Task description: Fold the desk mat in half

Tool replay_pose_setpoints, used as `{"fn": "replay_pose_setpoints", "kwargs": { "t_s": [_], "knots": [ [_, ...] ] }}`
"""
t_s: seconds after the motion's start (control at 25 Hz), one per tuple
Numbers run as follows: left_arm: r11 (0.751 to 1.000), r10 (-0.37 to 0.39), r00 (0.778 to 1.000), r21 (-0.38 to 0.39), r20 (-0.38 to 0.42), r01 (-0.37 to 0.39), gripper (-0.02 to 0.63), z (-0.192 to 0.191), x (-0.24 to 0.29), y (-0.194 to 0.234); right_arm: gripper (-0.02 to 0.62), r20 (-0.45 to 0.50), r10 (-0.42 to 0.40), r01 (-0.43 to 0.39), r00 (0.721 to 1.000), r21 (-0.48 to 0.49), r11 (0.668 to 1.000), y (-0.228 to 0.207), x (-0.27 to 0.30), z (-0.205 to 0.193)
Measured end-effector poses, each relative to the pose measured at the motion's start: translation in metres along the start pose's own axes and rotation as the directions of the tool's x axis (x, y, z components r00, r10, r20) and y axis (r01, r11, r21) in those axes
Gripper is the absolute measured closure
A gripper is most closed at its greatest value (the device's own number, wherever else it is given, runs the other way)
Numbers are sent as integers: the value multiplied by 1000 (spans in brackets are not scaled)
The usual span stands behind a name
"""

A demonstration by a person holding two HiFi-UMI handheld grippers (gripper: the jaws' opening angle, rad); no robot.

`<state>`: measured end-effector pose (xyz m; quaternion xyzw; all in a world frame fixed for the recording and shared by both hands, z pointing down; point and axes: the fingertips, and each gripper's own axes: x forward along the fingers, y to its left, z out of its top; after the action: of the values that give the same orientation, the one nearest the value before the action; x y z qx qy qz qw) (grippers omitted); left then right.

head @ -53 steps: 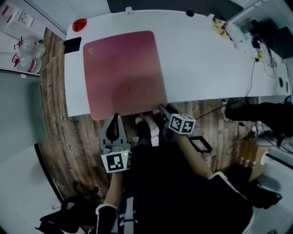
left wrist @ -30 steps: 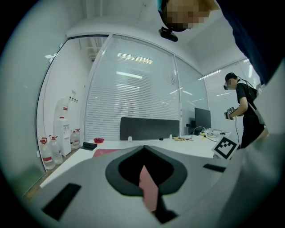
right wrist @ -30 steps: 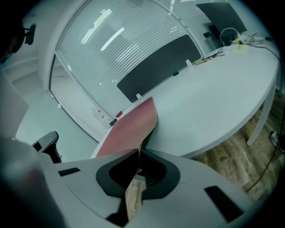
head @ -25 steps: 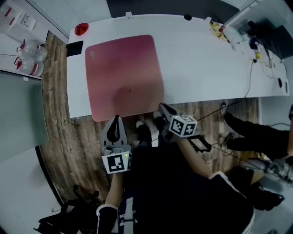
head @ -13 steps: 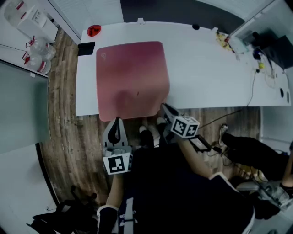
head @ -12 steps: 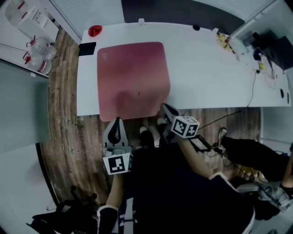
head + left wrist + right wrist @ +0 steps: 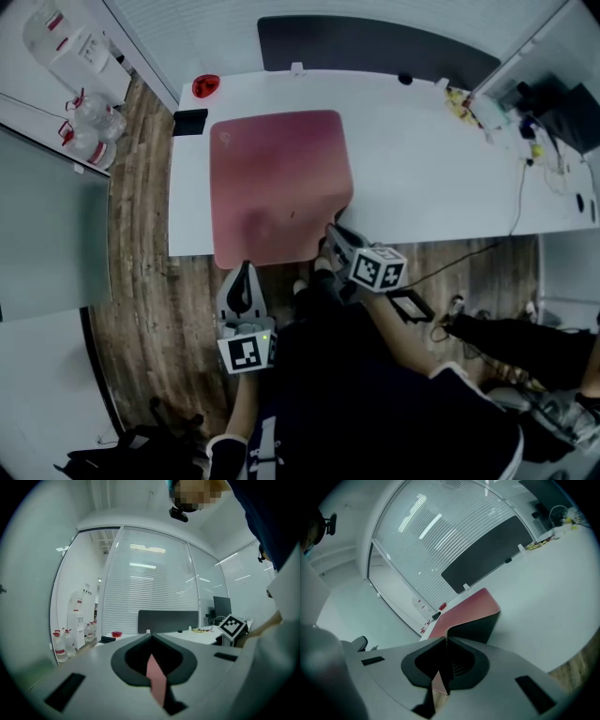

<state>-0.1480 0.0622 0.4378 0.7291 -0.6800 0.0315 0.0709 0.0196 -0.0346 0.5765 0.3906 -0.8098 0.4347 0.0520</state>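
Note:
The pink desk mat [image 7: 277,178] lies on the left part of the white table [image 7: 441,178], its near edge at the table's front. My left gripper [image 7: 245,270] is shut on the mat's near left corner; in the left gripper view a pink sliver of the mat [image 7: 157,681] shows between the closed jaws. My right gripper [image 7: 330,232] is shut on the near right corner. In the right gripper view that corner of the mat [image 7: 464,606] curls up off the table and shows its dark underside below the pink top.
A red dish [image 7: 205,85] and a black flat object [image 7: 190,121] sit by the mat's far left corner. A dark panel [image 7: 375,61] stands along the table's back. Cables and small clutter [image 7: 487,103] lie at the right end. Water bottles [image 7: 89,131] stand on the floor.
The right gripper has risen and moved forward with the mat's near right corner, which now curls up off the table. The left gripper has shifted a little with the near left corner.

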Motion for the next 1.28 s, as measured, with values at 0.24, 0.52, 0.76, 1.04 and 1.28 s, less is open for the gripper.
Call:
{"fn": "replay_pose_setpoints", "kwargs": {
  "t_s": [0.24,0.52,0.76,1.04,1.28],
  "knots": [
    [1000,11,1000,8,-15,-11,604,-1,14,-3,580,-24,37,-38,999,-28,999,8,19,14],
    [997,77,997,14,31,-77,604,19,45,13,580,-71,99,-103,992,-48,993,23,54,36],
    [994,103,993,31,57,-105,604,32,74,16,580,-115,157,-167,981,-75,983,35,83,54],
    [989,134,987,52,87,-139,604,42,101,11,580,-159,220,-241,962,-126,962,43,105,70],
    [984,165,983,58,83,-170,604,39,109,7,580,-193,240,-270,951,-147,952,44,114,73]
  ]
}}
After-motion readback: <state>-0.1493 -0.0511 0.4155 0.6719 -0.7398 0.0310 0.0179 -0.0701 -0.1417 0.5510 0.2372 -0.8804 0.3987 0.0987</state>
